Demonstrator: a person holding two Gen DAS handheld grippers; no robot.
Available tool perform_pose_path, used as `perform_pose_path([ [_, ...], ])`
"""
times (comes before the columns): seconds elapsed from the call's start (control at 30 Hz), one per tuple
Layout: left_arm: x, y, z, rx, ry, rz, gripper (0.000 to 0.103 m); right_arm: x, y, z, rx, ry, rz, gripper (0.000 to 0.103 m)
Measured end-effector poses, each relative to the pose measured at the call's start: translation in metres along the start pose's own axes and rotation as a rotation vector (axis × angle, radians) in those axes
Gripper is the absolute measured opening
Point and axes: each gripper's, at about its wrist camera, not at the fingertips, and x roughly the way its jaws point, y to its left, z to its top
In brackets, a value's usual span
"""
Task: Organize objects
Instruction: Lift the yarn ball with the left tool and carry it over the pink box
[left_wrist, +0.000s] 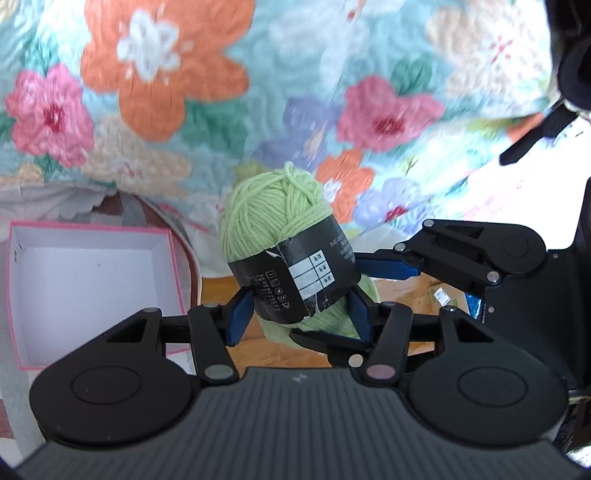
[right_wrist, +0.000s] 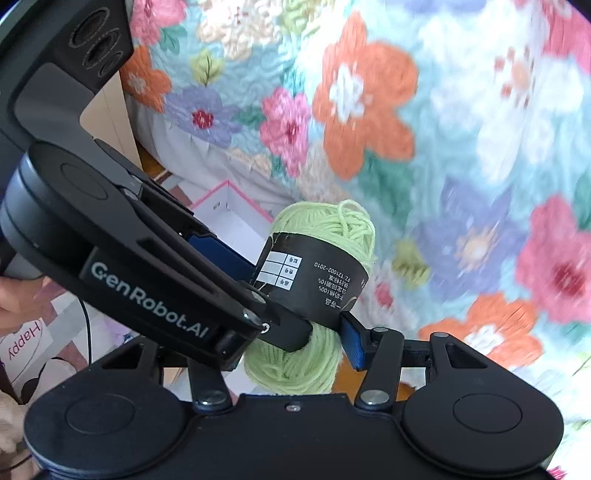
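A green yarn ball (left_wrist: 275, 206) with a black paper band is held in the air in front of a floral quilt. My left gripper (left_wrist: 299, 314) is shut on its banded middle, blue pads on both sides. My right gripper (right_wrist: 314, 332) also grips the same yarn ball (right_wrist: 325, 225); its right blue pad presses the band, its left finger is hidden behind the left gripper's body (right_wrist: 147, 291). In the left wrist view the right gripper's blue fingertip (left_wrist: 388, 267) touches the band from the right.
A white box with pink edges (left_wrist: 88, 280) stands open at the lower left over a wooden floor (left_wrist: 280, 354). The floral quilt (left_wrist: 369, 74) fills the background. A card with "Happy" lettering (right_wrist: 26, 339) lies at lower left.
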Motion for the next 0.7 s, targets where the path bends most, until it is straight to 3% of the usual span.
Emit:
perform_pose_path([
  [0.13, -0.012, 0.001, 0.011, -0.008, 0.006, 0.012, 0.054, -0.005, -0.003, 0.013, -0.004, -0.008, 0.029, 0.057],
  [0.33, -0.005, 0.033, 0.014, -0.029, 0.02, 0.032, 0.054, 0.025, 0.003, 0.025, 0.027, -0.001, 0.056, 0.057],
  [0.43, 0.007, 0.056, 0.004, -0.032, 0.03, 0.079, 0.054, 0.054, 0.004, 0.012, 0.11, -0.055, 0.125, 0.057],
  [0.7, 0.078, 0.121, -0.028, 0.019, 0.162, 0.261, 0.054, 0.173, 0.021, -0.058, 0.431, -0.195, 0.287, 0.058],
])
